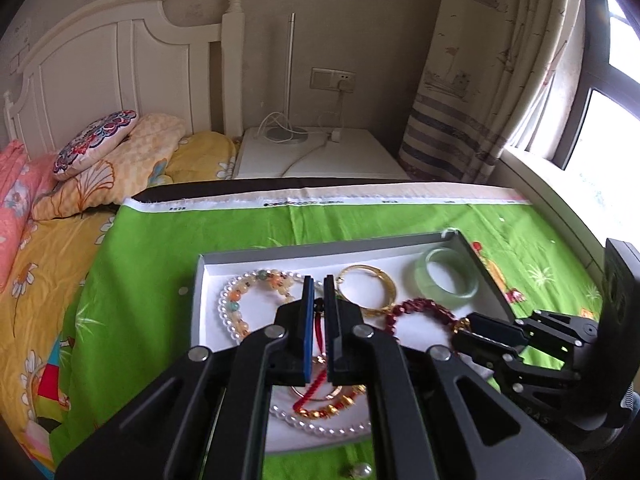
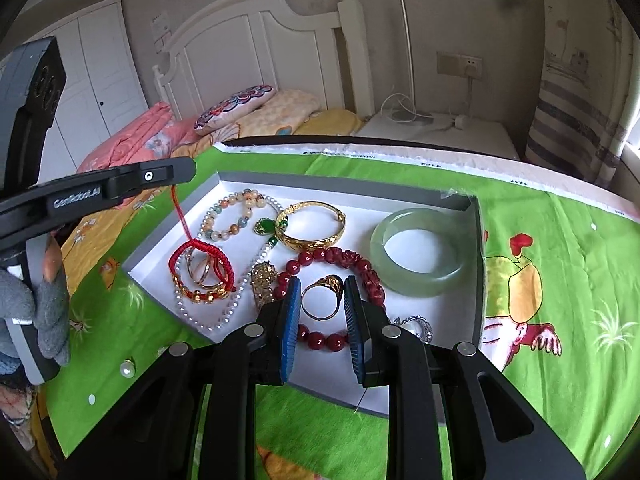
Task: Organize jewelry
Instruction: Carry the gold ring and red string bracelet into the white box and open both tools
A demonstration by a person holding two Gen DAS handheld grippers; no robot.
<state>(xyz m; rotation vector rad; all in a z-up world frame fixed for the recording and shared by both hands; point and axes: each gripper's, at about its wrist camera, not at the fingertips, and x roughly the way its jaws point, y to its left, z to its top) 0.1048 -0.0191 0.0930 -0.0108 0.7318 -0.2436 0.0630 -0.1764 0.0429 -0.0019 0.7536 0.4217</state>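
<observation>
Red cord in left hand-held gripper, above tray rim.

Glossy jade-like bangle, shiny gold-metal bracelet, braided red cord (matt), white paper tray.

We are in a home bedroom: a white headboard rises behind a pillow and folded quilts; beside the headboard sit a nightstand, a wall socket and a patterned curtain.
</observation>
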